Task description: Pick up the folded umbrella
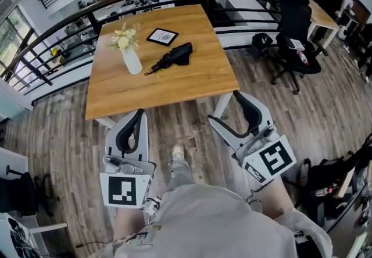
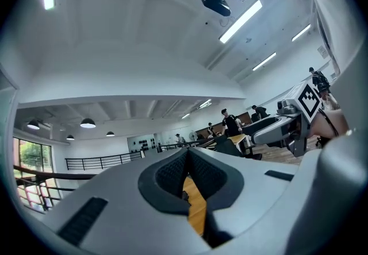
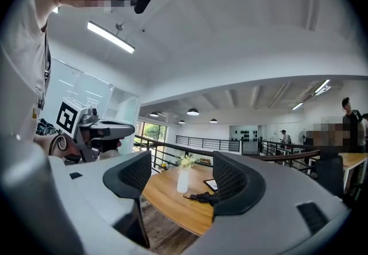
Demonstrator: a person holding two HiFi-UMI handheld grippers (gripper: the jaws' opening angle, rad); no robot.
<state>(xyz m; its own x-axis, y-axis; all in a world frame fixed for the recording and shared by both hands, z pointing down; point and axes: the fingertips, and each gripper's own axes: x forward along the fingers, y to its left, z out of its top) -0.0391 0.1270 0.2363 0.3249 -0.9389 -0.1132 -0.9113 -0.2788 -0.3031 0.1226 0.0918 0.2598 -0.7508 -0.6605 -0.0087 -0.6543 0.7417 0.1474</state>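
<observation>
The folded umbrella (image 1: 173,57) is seen lying flat on the counter (image 1: 174,85), black and untouched, near its middle. A white vase of flowers (image 1: 131,53) is stood at the umbrella's 9 o'clock, and a framed picture (image 1: 162,36) is laid at its 11 o'clock. Both tools are held well apart from it, at 6 o'clock, over the wooden floor (image 1: 58,135). The left hand-held gripper (image 1: 136,116) is clenched on nothing. The right hand-held gripper (image 1: 224,107) is released, jaws spread, nothing gripped.

Bare tabletop (image 1: 174,91) ahead of right hand-held gripper (image 1: 226,108) up to umbrella (image 1: 174,55); vase (image 1: 132,59) stands ahead of left hand-held gripper (image 1: 138,114), near umbrella.
</observation>
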